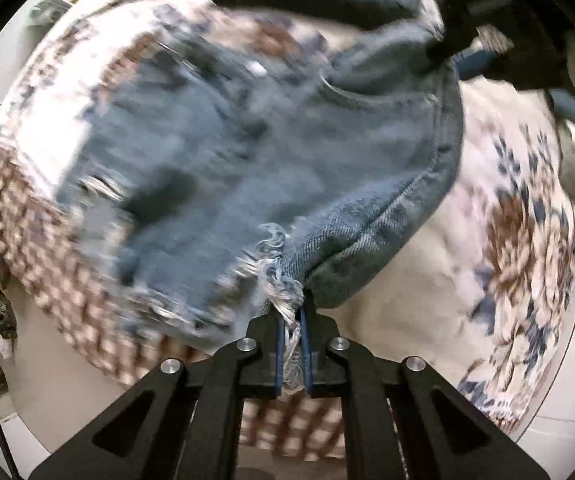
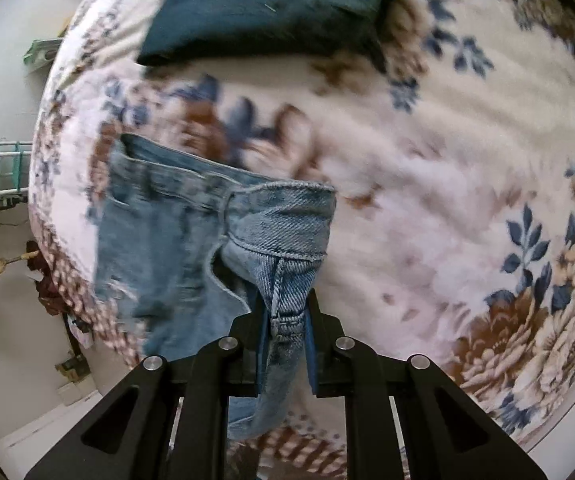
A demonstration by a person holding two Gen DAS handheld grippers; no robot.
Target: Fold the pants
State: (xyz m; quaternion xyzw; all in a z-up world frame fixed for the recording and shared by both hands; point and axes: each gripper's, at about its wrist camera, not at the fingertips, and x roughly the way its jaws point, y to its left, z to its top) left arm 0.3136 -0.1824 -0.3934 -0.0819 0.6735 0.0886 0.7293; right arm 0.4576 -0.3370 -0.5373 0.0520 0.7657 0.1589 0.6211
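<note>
The pants are light blue jeans with frayed hems [image 1: 271, 152], held up over a floral blanket. My left gripper [image 1: 292, 316] is shut on a frayed hem corner of the jeans. My right gripper [image 2: 287, 320] is shut on the waistband edge of the jeans [image 2: 215, 232], which hang to the left below it. The right gripper also shows at the top right of the left wrist view [image 1: 459, 36], gripping the far end of the jeans. Both views are blurred by motion.
A floral blanket [image 2: 467, 200] in white, brown and blue covers the bed. A dark teal folded garment [image 2: 271, 8] lies at the far side. The bed's edge and the pale floor [image 2: 19, 380] are to the left, with a green rack [image 2: 11, 168] beyond.
</note>
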